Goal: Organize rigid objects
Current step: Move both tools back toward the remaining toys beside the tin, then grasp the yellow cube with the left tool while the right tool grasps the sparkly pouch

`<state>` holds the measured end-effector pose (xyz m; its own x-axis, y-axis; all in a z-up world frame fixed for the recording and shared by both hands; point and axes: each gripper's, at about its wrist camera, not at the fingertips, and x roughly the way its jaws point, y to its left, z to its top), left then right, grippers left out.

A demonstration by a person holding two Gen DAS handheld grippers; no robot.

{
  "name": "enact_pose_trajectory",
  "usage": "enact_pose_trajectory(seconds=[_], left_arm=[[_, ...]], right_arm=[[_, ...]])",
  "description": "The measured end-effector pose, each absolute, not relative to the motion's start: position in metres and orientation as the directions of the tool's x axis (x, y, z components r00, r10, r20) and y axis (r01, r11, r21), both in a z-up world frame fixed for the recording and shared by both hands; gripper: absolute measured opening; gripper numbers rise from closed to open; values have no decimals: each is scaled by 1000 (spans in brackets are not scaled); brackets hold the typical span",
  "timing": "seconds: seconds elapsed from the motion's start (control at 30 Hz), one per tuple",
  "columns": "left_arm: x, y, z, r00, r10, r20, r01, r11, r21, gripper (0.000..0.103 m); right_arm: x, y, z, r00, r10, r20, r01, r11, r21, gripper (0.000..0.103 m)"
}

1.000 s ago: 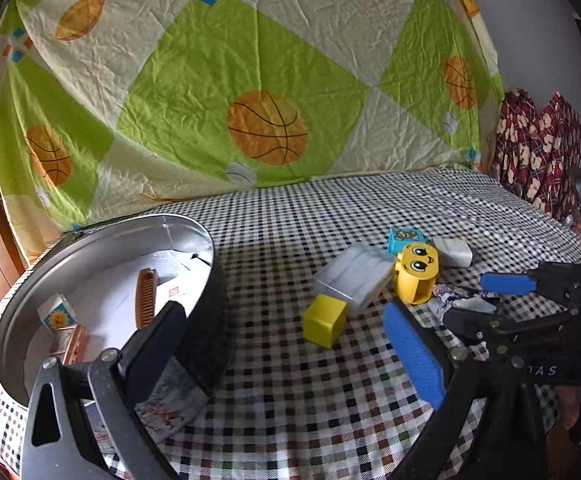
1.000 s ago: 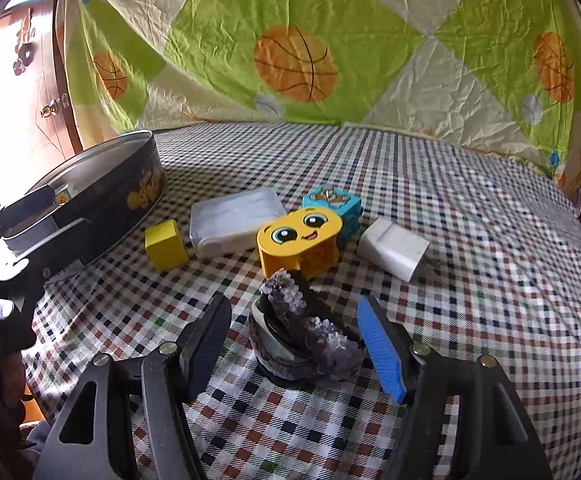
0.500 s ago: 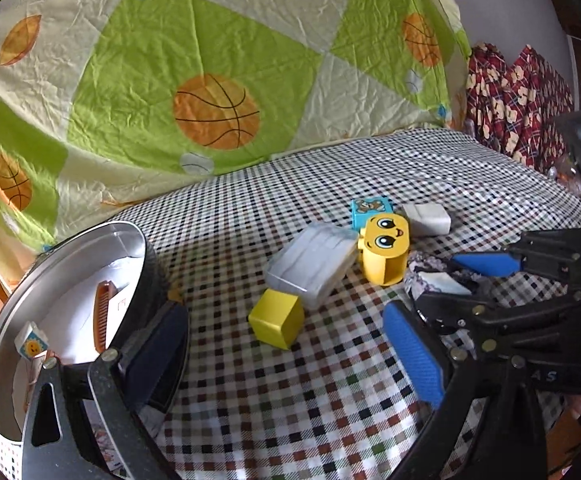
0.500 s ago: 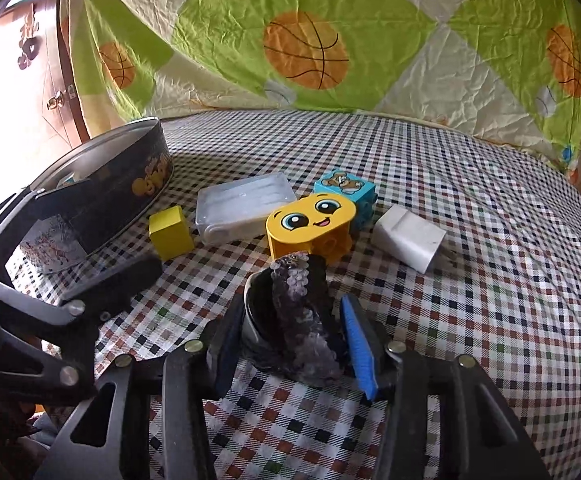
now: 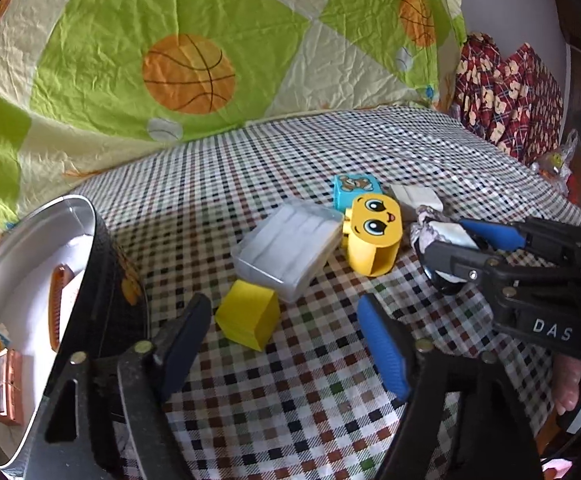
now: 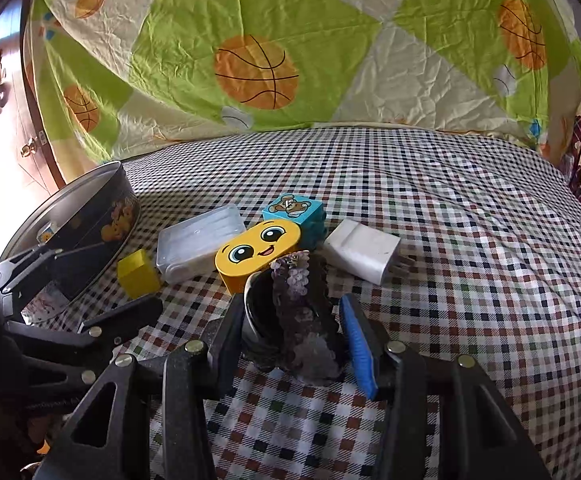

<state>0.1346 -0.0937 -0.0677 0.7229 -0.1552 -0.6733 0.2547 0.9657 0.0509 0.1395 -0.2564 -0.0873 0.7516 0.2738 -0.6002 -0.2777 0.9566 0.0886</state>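
A yellow cube (image 5: 248, 320) lies on the checked cloth just ahead of my left gripper (image 5: 282, 344). Its jaws are closing around the cube, with gaps still showing on both sides of it. My right gripper (image 6: 294, 336) is shut on a dark purple sequined object (image 6: 298, 308) that rests low over the cloth; the left wrist view shows that same gripper (image 5: 454, 240) at the right. Behind it lie a clear plastic box (image 5: 290, 250), a yellow smiley block (image 5: 374, 236), a blue bear block (image 5: 354, 192) and a white charger (image 5: 414, 200).
A round metal tin (image 5: 102, 264) stands at the left, close to my left gripper's left finger, and holds a comb (image 5: 56, 308) and small blocks. A basketball-print sheet (image 6: 258, 72) hangs behind the table. Red patterned fabric (image 5: 510, 92) is at the far right.
My left gripper moved away from the tin toward the yellow cube and its jaws narrowed. My right gripper's jaws closed onto the purple sequined object.
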Motion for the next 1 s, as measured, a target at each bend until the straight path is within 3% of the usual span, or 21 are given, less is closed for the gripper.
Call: enact_pose_trajectory(seconds=[0.23, 0.57, 0.73, 1.0], left_arm=[[138, -88, -69, 710, -170, -683, 240, 971, 8, 69], [143, -86, -76, 691, -120, -713, 216, 975, 45, 66], [150, -80, -81, 656, -146, -740, 214, 977, -3, 29], [140, -72, -77, 691, -178, -700, 206, 978, -45, 23]], right_arm=[[137, -260, -87, 757, 278, -592, -275, 957, 98, 49], [129, -259, -84, 780, 275, -562, -275, 958, 86, 50], [128, -259, -84, 786, 272, -555, -274, 958, 82, 50], [126, -259, -83, 797, 262, -544, -261, 962, 80, 50]])
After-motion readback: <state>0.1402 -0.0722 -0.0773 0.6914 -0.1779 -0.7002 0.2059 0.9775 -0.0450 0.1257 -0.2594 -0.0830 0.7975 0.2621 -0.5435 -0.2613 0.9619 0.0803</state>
